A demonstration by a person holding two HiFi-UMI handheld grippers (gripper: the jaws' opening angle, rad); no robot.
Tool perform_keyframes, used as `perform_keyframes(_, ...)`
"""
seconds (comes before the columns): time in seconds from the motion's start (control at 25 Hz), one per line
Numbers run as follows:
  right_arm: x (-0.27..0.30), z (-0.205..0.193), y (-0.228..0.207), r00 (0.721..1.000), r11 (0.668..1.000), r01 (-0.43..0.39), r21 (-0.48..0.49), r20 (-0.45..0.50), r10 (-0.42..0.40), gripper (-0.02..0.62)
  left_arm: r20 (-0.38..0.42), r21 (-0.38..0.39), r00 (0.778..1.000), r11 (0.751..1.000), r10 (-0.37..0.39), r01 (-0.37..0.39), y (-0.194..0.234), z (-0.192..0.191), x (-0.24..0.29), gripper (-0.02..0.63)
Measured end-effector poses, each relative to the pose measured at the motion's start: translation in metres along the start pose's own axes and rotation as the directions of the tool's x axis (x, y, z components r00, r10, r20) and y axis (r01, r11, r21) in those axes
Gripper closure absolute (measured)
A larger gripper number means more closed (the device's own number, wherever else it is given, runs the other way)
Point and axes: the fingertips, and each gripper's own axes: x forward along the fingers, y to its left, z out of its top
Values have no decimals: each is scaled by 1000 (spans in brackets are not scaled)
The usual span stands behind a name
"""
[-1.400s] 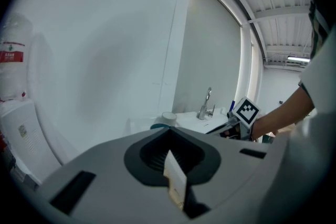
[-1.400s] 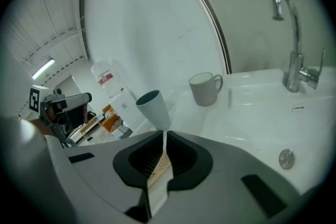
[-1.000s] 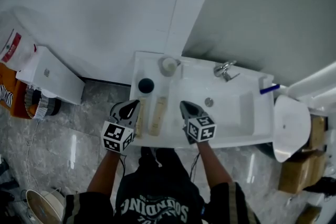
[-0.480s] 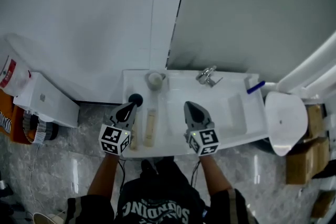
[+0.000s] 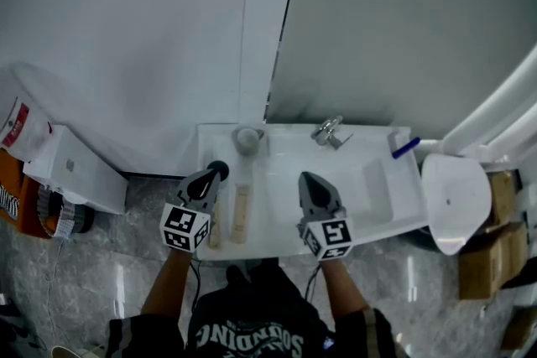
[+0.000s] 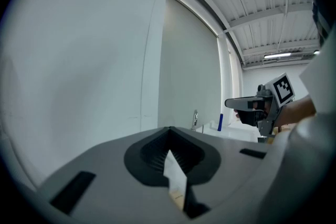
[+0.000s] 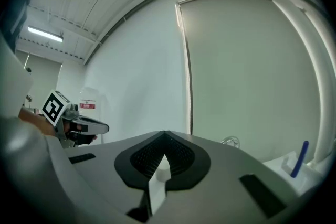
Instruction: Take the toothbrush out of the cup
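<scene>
From the head view, the left gripper (image 5: 211, 178) and right gripper (image 5: 308, 180) hang side by side over the near edge of a white sink (image 5: 369, 180). Both are well apart from the blue toothbrush (image 5: 406, 148) at its far right corner. Only this view shows a round grey tub (image 5: 246, 138), two beige tubes (image 5: 241, 214) and the grey marbled floor (image 5: 101, 264).

In the left gripper view its jaws meet with nothing between them. The toothbrush stands upright just beside the tap (image 6: 195, 118), under a ribbed ceiling (image 6: 273, 8).

In the right gripper view the jaws are closed and empty. The toothbrush stands in a pale cup (image 7: 286, 164) before a plain white wall (image 7: 136, 76).
</scene>
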Motion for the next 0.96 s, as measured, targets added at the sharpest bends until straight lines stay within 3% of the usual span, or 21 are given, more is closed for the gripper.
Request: perform_keyframes(0.96,0,-1,11,1000,999,-28,-23,-11,27,601,-11,-19,1000,1000,8,-8,-5,-10,-7,609)
